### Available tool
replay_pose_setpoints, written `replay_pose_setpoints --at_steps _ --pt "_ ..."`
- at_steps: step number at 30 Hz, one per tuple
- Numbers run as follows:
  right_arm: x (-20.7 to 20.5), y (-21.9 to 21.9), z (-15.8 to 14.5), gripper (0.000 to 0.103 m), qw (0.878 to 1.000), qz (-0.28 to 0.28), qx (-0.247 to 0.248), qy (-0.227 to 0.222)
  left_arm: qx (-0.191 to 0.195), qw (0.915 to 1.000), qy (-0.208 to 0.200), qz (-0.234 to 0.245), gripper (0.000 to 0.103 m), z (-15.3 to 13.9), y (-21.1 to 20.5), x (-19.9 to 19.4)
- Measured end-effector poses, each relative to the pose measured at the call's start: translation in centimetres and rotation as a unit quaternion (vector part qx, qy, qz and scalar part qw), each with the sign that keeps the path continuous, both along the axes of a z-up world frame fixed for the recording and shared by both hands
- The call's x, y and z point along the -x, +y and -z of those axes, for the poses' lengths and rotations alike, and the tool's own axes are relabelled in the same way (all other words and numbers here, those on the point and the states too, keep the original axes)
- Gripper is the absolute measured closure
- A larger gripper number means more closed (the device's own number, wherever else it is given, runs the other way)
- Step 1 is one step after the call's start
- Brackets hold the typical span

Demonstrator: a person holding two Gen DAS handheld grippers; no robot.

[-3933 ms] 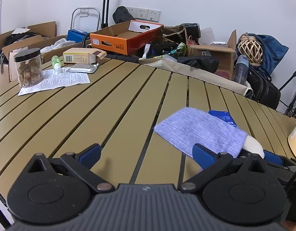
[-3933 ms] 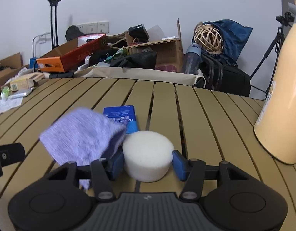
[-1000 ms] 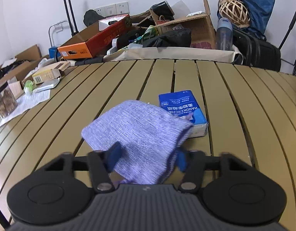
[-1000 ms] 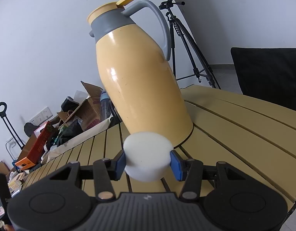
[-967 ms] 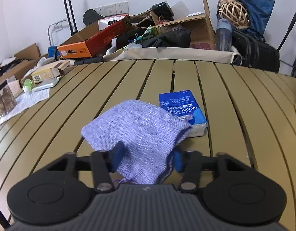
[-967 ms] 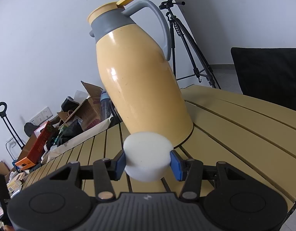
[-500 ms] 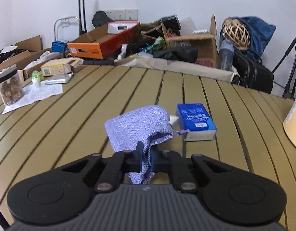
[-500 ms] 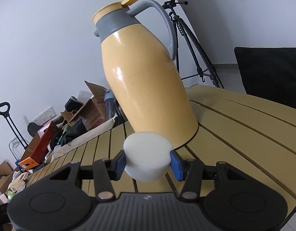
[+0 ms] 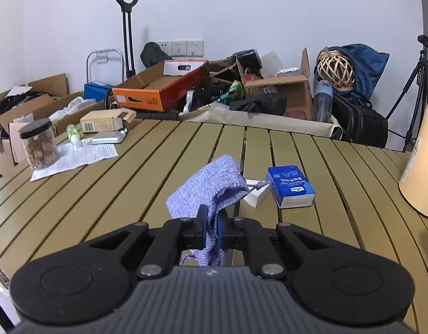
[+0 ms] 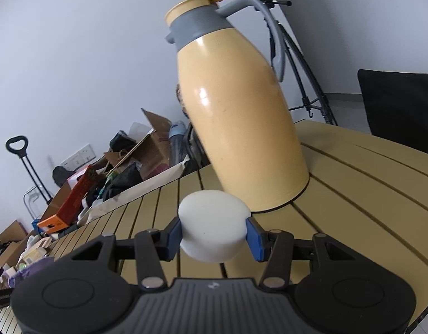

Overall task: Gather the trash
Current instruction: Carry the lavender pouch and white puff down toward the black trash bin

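My left gripper (image 9: 211,229) is shut on a purple knitted pouch (image 9: 208,188) and holds it lifted above the slatted table (image 9: 130,189); the pouch's open end droops forward. A small white box (image 9: 255,194) and a blue tissue pack (image 9: 290,185) lie on the table just beyond it. My right gripper (image 10: 214,235) is shut on a white round foam puck (image 10: 212,229) and holds it in the air, tilted, in front of a yellow thermos jug (image 10: 236,117).
A jar of snacks (image 9: 38,144), a paper sheet (image 9: 74,158), a small green bottle (image 9: 73,133) and a cardboard packet (image 9: 106,121) sit at the table's far left. Boxes, bags and a tripod (image 9: 414,89) crowd the floor behind. The jug's edge (image 9: 422,161) stands at the right.
My left gripper closed on the purple pouch and lifted it, uncovering the white box. My right gripper swung a little, bringing the jug more to the centre of its view.
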State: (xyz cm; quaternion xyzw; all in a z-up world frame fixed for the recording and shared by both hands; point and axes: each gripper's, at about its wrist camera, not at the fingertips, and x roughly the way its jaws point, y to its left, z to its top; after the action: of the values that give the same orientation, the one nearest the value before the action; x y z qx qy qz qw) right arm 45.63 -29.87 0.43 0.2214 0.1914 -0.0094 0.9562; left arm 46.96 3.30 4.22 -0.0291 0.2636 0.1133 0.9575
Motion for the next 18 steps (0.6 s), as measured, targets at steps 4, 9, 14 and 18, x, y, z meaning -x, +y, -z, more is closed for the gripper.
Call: replay_pose_setpoints --at_steps 4,9,14,18 --pt "0.6 1.2 -0.2 0.055 1.000 -0.019 0.008 -0.001 -0.003 1.0000 -0.008 0.003 0.096 -0.6 0.1 1.8" --pt "2.0 2.8 -0.9 0.055 0.999 -0.047 0.025 -0.012 -0.015 0.9997 -0.016 0.009 0.096 -1.0 0.1 4.8" --pt "4.0 4.5 -1.5 0.055 0.996 -0.076 0.043 -0.023 -0.024 0.9993 -0.022 0.017 0.096 -1.5 0.2 7.9" --pt "6.0 5.9 -1.8 0.055 0.994 -0.093 0.058 -0.031 -0.035 0.9987 -0.028 0.023 0.096 -1.6 0.1 10.4"
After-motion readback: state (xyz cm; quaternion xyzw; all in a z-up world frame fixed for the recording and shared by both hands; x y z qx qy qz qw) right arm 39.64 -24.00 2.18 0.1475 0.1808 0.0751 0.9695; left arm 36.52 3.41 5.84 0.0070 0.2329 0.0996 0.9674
